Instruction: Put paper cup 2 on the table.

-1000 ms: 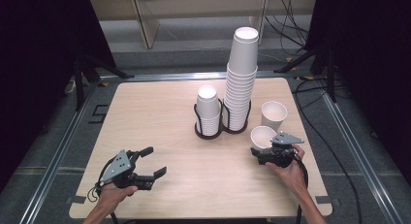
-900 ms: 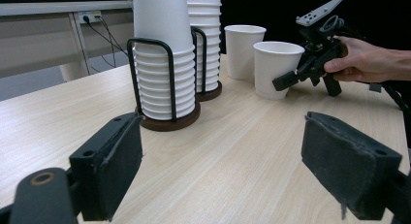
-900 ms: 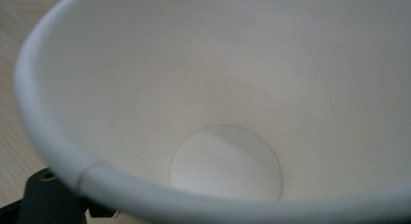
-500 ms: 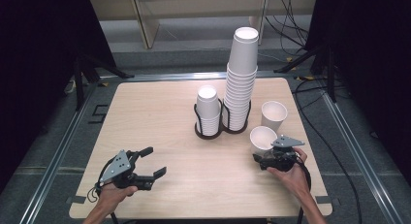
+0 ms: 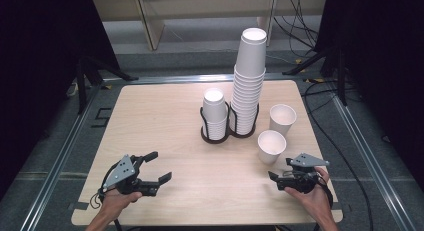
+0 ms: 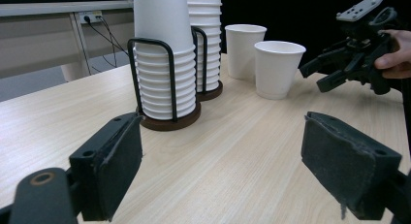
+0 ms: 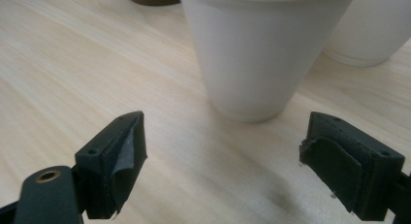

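Two loose white paper cups are seen standing upright on the wooden bench [image 5: 165, 116], right of a black wire cup holder [image 5: 229, 132]. The nearer cup [image 5: 271, 146] is open-mouthed and nothing can be seen inside it; the farther cup [image 5: 282, 119] stands just beside it, toward the bench's right edge, and looks likewise bare inside. The holder is made of two wire rings on dark round bases. A short stack of cups [image 5: 215, 113] is held in its left ring, and a tall stack of cups [image 5: 248, 76], rising well above the wire, in its right ring.

The right tool [image 5: 278, 177] is held low over the bench near the front right corner, gripped from behind by the person's right hand [image 5: 312, 193], with its grey plate on top. Its jaws are spread wide and pointed at the nearer cup, which is seen close ahead and between them in the right gripper view, untouched by either pad.

The left tool [image 5: 157, 167] is held low at the front left, well apart from the cups, in the left hand [image 5: 116, 201]. Its jaws are also spread wide with nothing between them, and are aimed across the bench toward the holder.
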A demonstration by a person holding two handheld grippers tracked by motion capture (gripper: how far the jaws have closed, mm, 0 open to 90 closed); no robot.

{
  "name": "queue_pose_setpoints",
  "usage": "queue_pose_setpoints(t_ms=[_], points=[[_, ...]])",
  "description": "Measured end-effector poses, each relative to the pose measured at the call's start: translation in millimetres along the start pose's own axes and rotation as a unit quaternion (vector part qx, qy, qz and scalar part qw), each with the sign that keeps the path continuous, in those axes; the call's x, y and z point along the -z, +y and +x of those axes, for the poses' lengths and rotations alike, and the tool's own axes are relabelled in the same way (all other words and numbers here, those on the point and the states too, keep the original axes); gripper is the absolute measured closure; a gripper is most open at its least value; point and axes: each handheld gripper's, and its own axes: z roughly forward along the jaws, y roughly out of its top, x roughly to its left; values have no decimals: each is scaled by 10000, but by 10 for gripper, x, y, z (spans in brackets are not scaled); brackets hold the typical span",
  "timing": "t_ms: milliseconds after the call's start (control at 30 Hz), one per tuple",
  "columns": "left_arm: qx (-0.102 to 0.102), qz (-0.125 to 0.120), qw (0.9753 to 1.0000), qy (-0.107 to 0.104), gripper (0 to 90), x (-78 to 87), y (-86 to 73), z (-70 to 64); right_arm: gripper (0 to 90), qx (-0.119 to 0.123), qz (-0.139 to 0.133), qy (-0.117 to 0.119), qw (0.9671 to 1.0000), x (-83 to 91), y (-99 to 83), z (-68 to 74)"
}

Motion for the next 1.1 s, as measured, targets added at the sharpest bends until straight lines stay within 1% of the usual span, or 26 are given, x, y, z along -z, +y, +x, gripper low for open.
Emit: queue_pose_setpoints(t_ms=[67,133,200,300,333,367,400,433,467,500,533,567,600,633,667,700,733,767,800,833,900,967,1000,1033,1067,1100], points=[[30,70,10000,35,146,5,-5,-8,169,-94,27,22,9999,51,-13,42],[18,-7,10000,-25,146,-16,-18,-4,170,-39,-43,-24,10000,88,-36,68],[-15,145,9999,26,146,-1,-14,-7,172,-77,-23,-45,10000,126,-56,97],[-5,146,9999,20,146,-4,-19,-6,171,-149,-5,11,9999,185,-100,130],[-11,148,9999,21,146,-6,-20,-4,171,-187,-12,-64,9998,202,-118,141],[-9,151,9999,21,146,-8,-23,-2,171,-327,78,-27,9994,237,-134,171],[4,94,10000,0,146,-20,-31,-1,172,-144,4,-84,9999,247,-151,155],[10,82,10000,-3,145,-25,-36,-1,170,-221,23,-28,9997,254,-172,167],[-1,177,9998,31,146,-14,-34,-3,170,-338,87,-60,9994,287,-189,192],[2,181,9998,22,146,-16,-36,-4,170,-239,29,-10,9997,289,-207,186],[16,67,10000,-13,145,-35,-46,-4,170,-139,37,-90,9999,307,-224,187],[0,113,9999,7,146,-29,-43,-5,170,-246,92,-23,9997,322,-238,207],[10,97,10000,1,146,-30,-44,-6,170,-248,84,-12,9997,333,-253,218],[14,54,10000,-18,146,-37,-47,-4,169,-176,97,-93,9998,348,-267,223],[16,69,10000,-4,145,-35,-47,-4,165,-259,113,-17,9996,352,-282,241],[1,138,9999,25,146,-25,-43,-3,163,-173,145,-55,9997,367,-289,239],[2,166,9999,40,146,-22,-43,-3,163,-186,118,-101,9997,372,-304,246],[0,80,10000,5,145,-37,-51,2,163,-266,163,-10,9995,378,-314,256],[-8,82,10000,5,145,-39,-52,4,161,-231,148,-89,9996,389,-322,254],[-2,92,10000,12,145,-38,-53,3,159,-272,192,-40,9994,390,-332,252],[4,84,10000,11,146,-39,-55,3,159,-239,146,-75,9996,383,-348,237],[-10,194,9998,51,146,-25,-49,1,158,-339,197,-90,9992,406,-354,233],[-15,196,9998,49,145,-26,-50,2,158,-464,239,-142,9985,412,-358,248],[-14,207,9998,47,145,-26,-52,2,158,-353,205,-148,9991,407,-360,224],[-11,209,9998,48,146,-28,-54,2,157,-433,235,-165,9987,413,-362,232],[-21,215,9998,39,145,-31,-57,5,157,-281,198,-216,9992,413,-361,212]])
